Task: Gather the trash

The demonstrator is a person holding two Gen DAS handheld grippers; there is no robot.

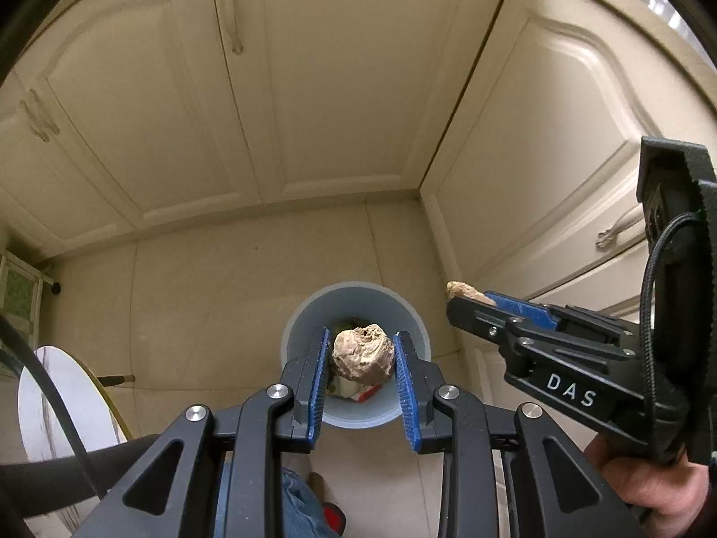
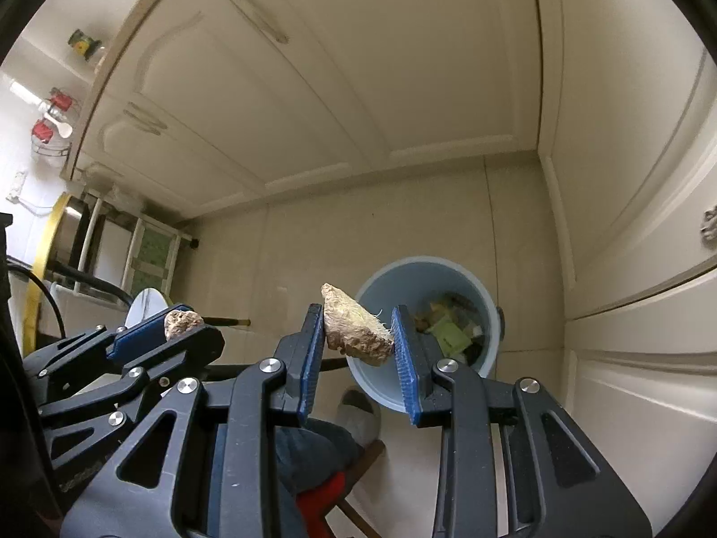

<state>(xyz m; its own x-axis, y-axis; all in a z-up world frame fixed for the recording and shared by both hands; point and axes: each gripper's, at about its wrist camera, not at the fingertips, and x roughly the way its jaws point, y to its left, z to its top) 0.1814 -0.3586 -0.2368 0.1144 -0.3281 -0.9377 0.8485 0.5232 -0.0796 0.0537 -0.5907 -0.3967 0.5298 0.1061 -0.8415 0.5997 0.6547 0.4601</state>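
- While it hangs over the blue bin (image 1: 358, 305), our left gripper (image 1: 362, 354) has its fingers (image 1: 316, 381) closed partway on a crumpled brown wad (image 1: 363, 353).
- Our right gripper (image 2: 358, 336) pinches a tan wedge-shaped scrap (image 2: 354, 331) beside the bin's near rim.
- The bin stands on the tiled floor (image 1: 224, 278) in the cabinet (image 1: 340, 89) corner, holding litter (image 2: 452, 331).

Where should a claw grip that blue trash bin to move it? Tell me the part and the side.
Grip the blue trash bin by its rim, coming straight down from above with one finger inside and one outside. It stands upright and open-topped, its wall is too wide to span, and the thin lip is exposed. Both claws are busy: the left claw holds a crumpled wad, the right claw a brown scrap.
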